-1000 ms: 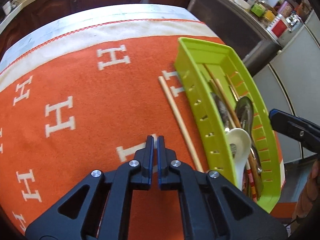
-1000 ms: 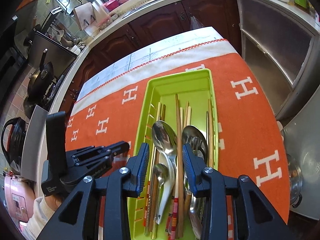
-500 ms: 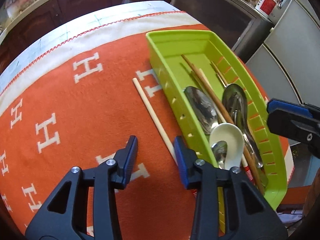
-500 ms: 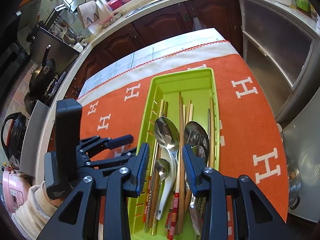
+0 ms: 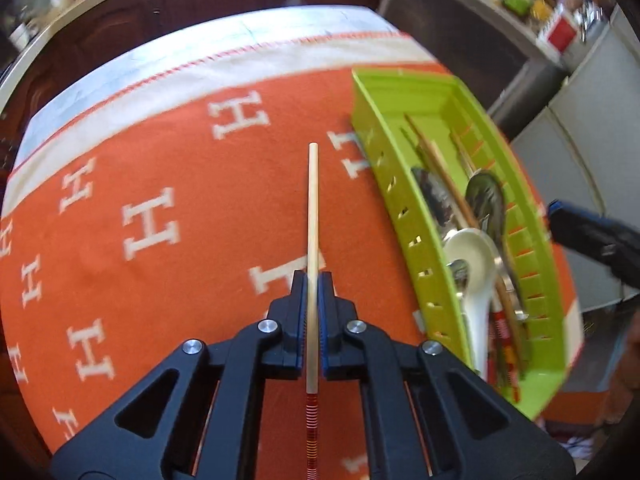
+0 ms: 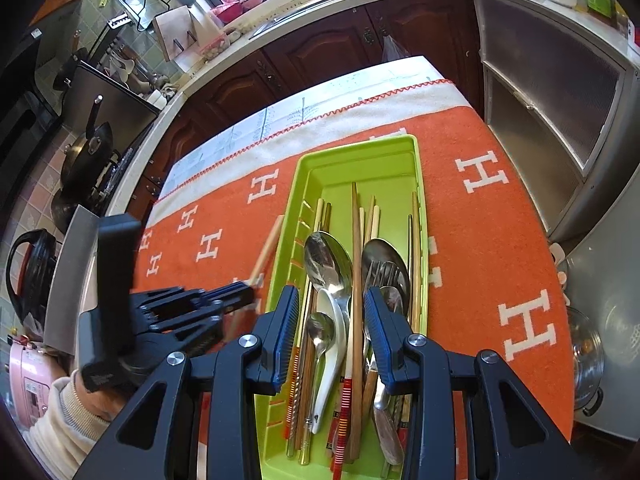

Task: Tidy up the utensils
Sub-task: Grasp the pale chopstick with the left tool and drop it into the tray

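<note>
The left claw point(image 5: 313, 280) is clamped on a pale wooden chopstick with a red-and-yellow banded end point(image 5: 312, 216); the stick runs straight between the two pads, its plain tip pointing to the far side and its banded end trailing back under the claw body. It sits over the orange cloth with white H letters point(image 5: 160, 168) that covers the counter, just left of the long lime-green plastic tray point(image 5: 384, 176). In the right wrist view, the right claw point(image 6: 332, 300) hangs with its blue-padded fingers spread wide over the near half of that tray point(image 6: 360, 156), gripping nothing. Inside lie several steel spoons point(image 6: 326, 260), a white ceramic soup spoon point(image 6: 332, 344) and more wooden chopsticks point(image 6: 355, 240), all lengthwise.
</note>
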`<move>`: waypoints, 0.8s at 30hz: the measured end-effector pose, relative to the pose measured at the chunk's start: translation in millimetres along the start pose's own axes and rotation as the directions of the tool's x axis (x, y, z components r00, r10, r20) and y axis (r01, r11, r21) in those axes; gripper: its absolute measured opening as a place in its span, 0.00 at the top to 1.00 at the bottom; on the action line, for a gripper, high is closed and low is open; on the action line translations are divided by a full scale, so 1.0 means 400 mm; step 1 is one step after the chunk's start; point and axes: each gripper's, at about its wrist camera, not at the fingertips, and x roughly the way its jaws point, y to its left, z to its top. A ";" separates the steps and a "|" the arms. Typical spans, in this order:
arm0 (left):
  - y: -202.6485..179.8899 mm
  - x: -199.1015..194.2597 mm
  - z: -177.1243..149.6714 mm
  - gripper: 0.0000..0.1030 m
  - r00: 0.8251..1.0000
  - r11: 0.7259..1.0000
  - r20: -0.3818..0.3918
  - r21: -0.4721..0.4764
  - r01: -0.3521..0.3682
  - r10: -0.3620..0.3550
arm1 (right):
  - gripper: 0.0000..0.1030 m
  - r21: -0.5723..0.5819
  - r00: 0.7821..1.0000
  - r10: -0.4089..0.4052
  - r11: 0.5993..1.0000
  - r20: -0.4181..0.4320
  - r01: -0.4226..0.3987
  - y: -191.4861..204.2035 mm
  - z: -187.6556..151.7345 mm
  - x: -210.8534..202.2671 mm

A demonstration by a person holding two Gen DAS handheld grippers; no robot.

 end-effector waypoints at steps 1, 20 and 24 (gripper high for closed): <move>0.005 -0.031 0.004 0.98 1.000 1.000 0.013 -0.013 0.012 -0.012 | 0.66 -0.001 1.000 0.004 1.000 0.004 -0.004 0.001 0.000 -0.005; -0.222 -0.058 0.070 0.61 0.999 0.995 0.021 -0.088 0.044 -0.043 | 0.66 0.048 0.996 0.029 0.998 0.089 -0.034 -0.035 -0.020 -0.138; -0.196 -0.039 0.059 0.44 0.999 0.993 0.039 -0.113 0.034 -0.030 | 0.66 0.063 0.996 0.030 0.997 0.085 -0.036 -0.051 -0.028 -0.146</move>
